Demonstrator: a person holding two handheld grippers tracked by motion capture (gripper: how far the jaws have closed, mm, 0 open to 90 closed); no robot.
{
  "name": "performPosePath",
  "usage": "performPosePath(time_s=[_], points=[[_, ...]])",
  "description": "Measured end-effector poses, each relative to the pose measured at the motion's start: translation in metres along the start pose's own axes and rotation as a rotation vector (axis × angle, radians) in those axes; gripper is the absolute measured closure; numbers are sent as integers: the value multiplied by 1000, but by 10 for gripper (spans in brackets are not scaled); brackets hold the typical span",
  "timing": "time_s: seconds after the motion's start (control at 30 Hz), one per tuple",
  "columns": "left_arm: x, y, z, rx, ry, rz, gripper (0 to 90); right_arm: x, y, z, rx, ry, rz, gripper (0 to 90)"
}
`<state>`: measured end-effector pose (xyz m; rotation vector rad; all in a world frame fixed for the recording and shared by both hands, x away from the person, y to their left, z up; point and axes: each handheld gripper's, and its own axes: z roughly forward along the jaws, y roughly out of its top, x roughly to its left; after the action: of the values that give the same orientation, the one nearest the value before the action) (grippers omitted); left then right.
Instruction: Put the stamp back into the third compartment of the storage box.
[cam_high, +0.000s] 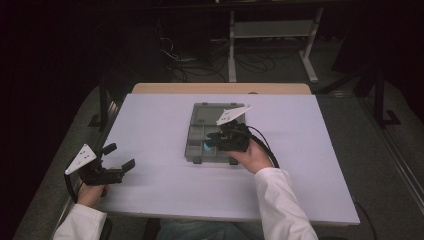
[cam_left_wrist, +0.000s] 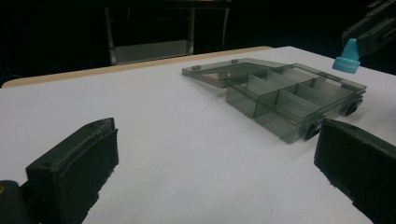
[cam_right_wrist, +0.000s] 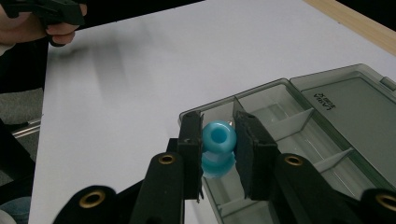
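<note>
My right gripper (cam_right_wrist: 218, 154) clamps the blue bead (cam_right_wrist: 218, 148) above the organizer box (cam_high: 197, 131)'s six o'clock compartments; a loosened pinch could bounce it onto the worktop (cam_high: 150, 130). Left gripper (cam_high: 120, 159) jaws gape wide.

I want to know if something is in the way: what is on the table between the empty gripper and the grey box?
Nothing. In the high view, bare white table lies between the left gripper and the grey box.
</note>
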<state>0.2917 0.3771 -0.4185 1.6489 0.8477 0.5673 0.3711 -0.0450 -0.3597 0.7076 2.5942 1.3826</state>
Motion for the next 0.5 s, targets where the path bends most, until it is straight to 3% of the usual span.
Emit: performPosePath(time_s=[0.5], points=[[0, 0, 0, 0, -1, -6, 0, -14, 6, -2, 13, -22, 5, 717]])
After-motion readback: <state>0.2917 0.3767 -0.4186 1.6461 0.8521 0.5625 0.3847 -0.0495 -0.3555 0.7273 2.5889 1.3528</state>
